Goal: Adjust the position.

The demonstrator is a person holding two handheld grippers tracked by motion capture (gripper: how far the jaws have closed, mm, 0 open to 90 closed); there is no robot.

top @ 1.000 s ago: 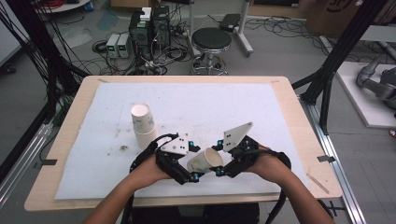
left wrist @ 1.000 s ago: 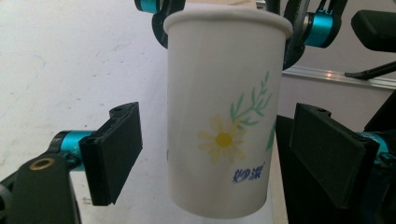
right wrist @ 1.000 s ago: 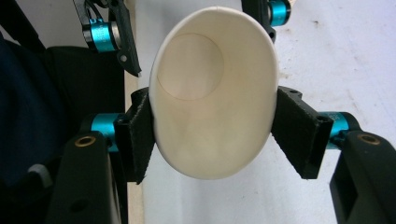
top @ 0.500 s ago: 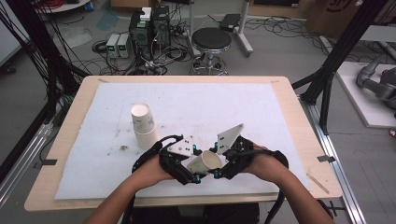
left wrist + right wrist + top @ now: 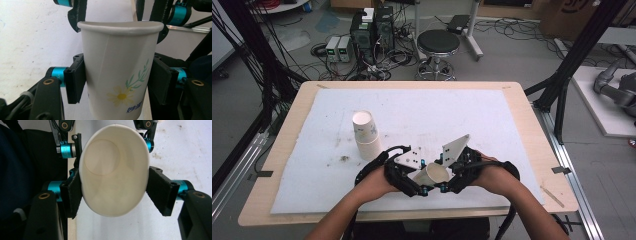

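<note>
Cup [image 5: 435, 174] near table's front edge [image 5: 377, 216].

A white paper cup [image 5: 435, 174] is held off the table near its front edge, lying on its side with the open mouth turned toward the person's right. Its wall [image 5: 120, 75] carries a printed daisy with a green sprig and blue lettering — the rim is squeezed into an oval [image 5: 113, 170], and the inside is bare and empty.

Paper cup [image 5: 120, 72]: daisy print, blue lettering near base, cut off, unreadable. No other legible text.
</note>
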